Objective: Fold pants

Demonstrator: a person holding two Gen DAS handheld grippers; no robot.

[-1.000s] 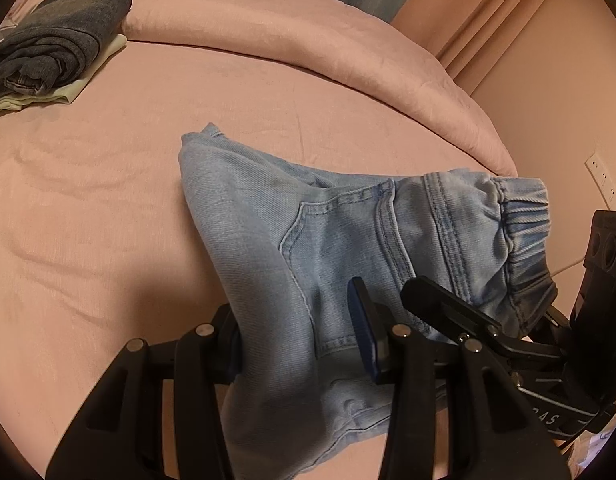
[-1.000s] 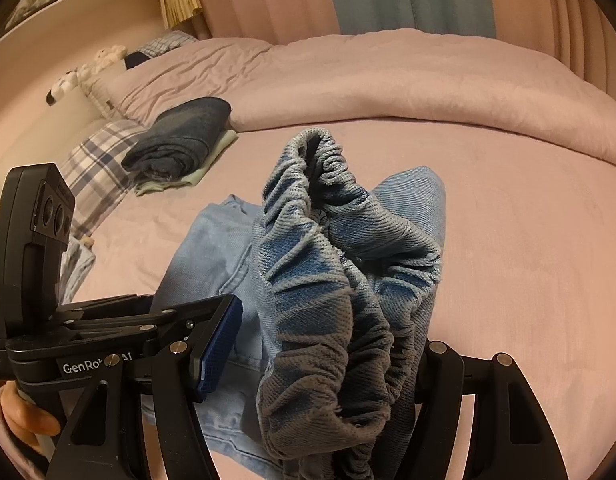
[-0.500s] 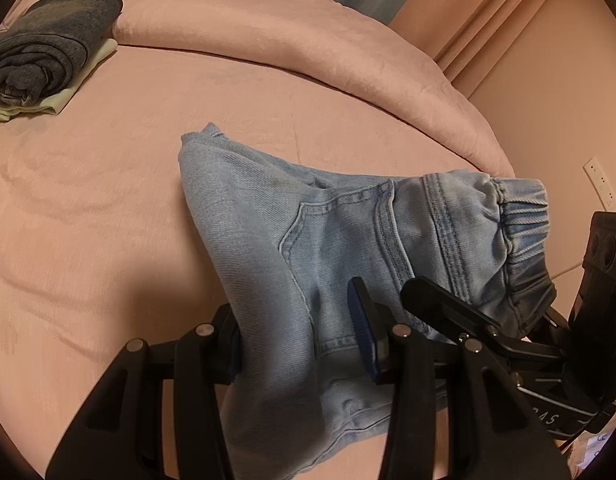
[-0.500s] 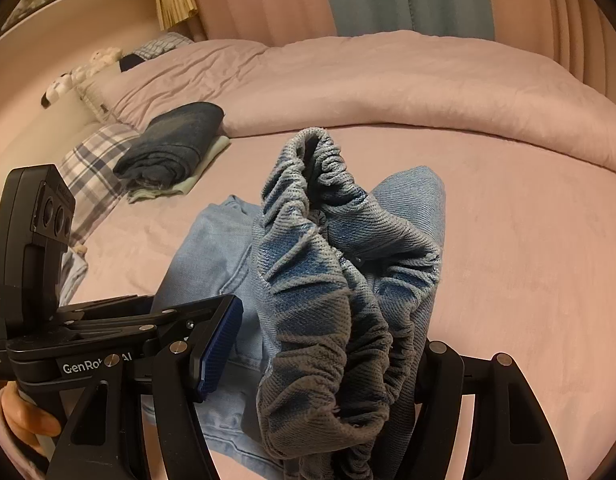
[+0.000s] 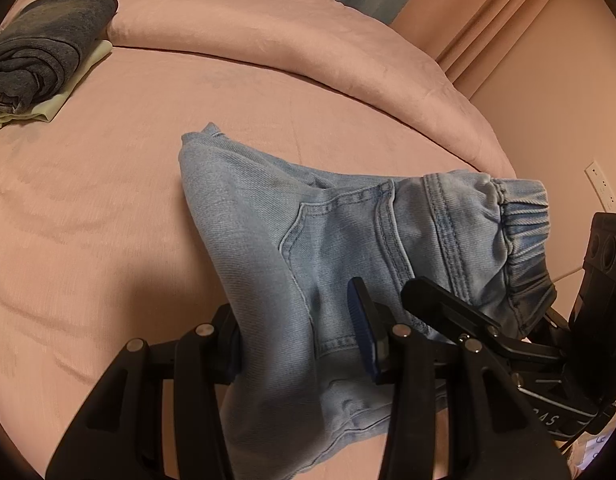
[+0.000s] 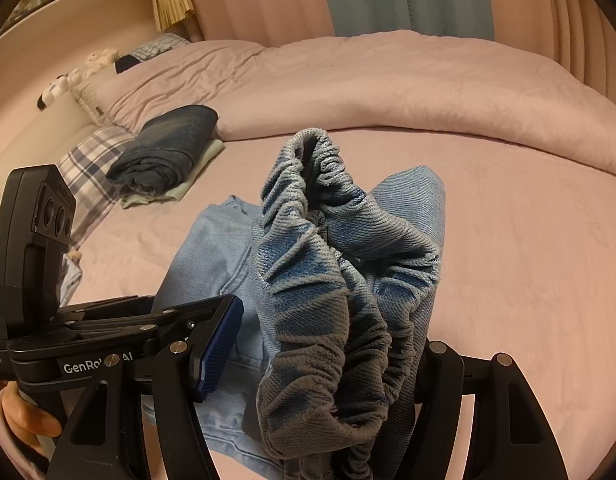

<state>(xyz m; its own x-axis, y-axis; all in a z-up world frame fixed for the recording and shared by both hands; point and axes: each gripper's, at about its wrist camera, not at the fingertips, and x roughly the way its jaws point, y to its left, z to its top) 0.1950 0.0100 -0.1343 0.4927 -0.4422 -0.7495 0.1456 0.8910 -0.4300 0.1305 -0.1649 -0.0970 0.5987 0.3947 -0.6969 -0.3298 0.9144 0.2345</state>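
Note:
Light blue denim pants (image 5: pixel 308 240) with an elastic waistband lie partly folded on the pink bed, the near end lifted. My left gripper (image 5: pixel 300 344) has its jaws wide apart with the pants cloth draped between them. My right gripper (image 6: pixel 320 364) also stands wide, the bunched waistband (image 6: pixel 328 280) hanging between its fingers. The right gripper shows at the right of the left wrist view (image 5: pixel 488 332); the left gripper shows at the left of the right wrist view (image 6: pixel 128 328). Whether either pad presses the cloth is hidden.
A folded dark denim stack on a pale cloth (image 5: pixel 40 52) lies at the far left of the bed. A rolled pink duvet (image 5: pixel 308 52) runs along the back. Plaid pillow (image 6: pixel 92 168) and headboard shelf are at the left; a wall socket (image 5: pixel 604 192) is at the right.
Both grippers and the pants have stayed nearly still; the views have shifted only slightly, with the dark stack drifting a little in frame.

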